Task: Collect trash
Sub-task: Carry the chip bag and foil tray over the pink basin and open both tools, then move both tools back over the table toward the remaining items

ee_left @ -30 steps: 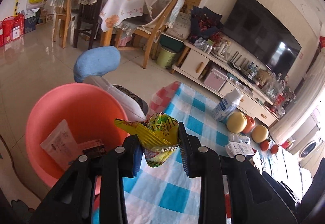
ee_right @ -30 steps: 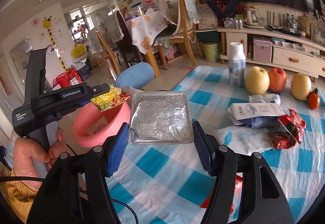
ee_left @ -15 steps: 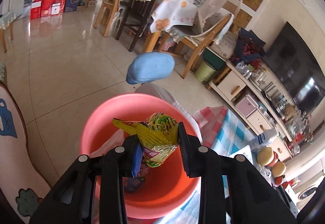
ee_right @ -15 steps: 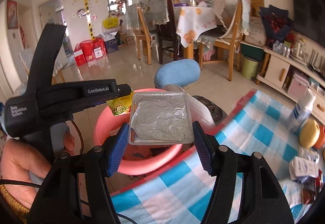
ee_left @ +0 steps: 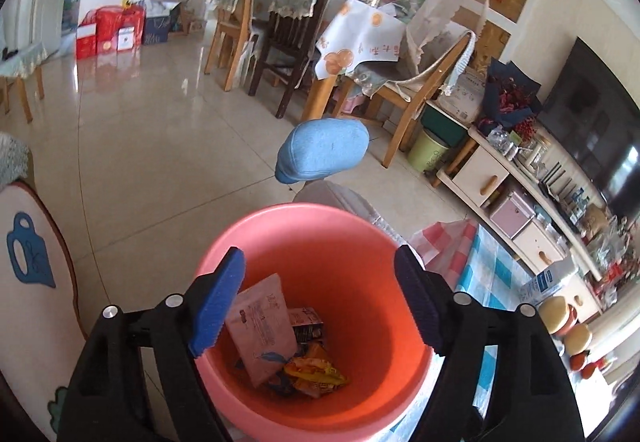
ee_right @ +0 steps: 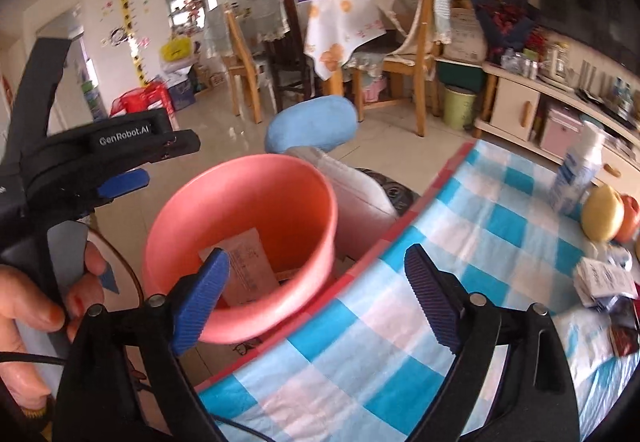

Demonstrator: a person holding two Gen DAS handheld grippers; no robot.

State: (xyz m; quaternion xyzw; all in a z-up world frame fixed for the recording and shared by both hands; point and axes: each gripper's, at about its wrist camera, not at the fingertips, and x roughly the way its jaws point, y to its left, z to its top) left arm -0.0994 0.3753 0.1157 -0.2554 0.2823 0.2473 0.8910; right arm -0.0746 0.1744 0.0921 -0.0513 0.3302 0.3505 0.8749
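Note:
A pink bin (ee_left: 280, 215) stands on the floor beside the table. In it lie a yellow-green snack wrapper (ee_left: 314, 370), a pale paper packet (ee_left: 262, 326) and a small dark packet (ee_left: 306, 324). My left gripper (ee_left: 320, 254) hangs over the bin, its jaws opening with nothing between them. The right wrist view shows the bin (ee_right: 240, 197) left of centre, with the left gripper (ee_right: 168, 161) above its far-left rim. My right gripper (ee_right: 316, 254) is at the bin's near rim and the table edge; its jaws are opening too, with nothing between them. No foil packet shows in either view.
A blue-checked tablecloth (ee_right: 440, 282) covers the table, with a white bottle (ee_right: 576, 173), fruit (ee_right: 602, 213) and more packets (ee_right: 604, 282) at the right. A blue cushion (ee_left: 324, 151) sits behind the bin. A person's hand (ee_right: 32, 306) holds the left gripper. Chairs stand further back.
Both grippers swung from the table to the bin and opened. The snack wrapper left the left gripper and now lies in the bin. The foil packet is gone from the right gripper.

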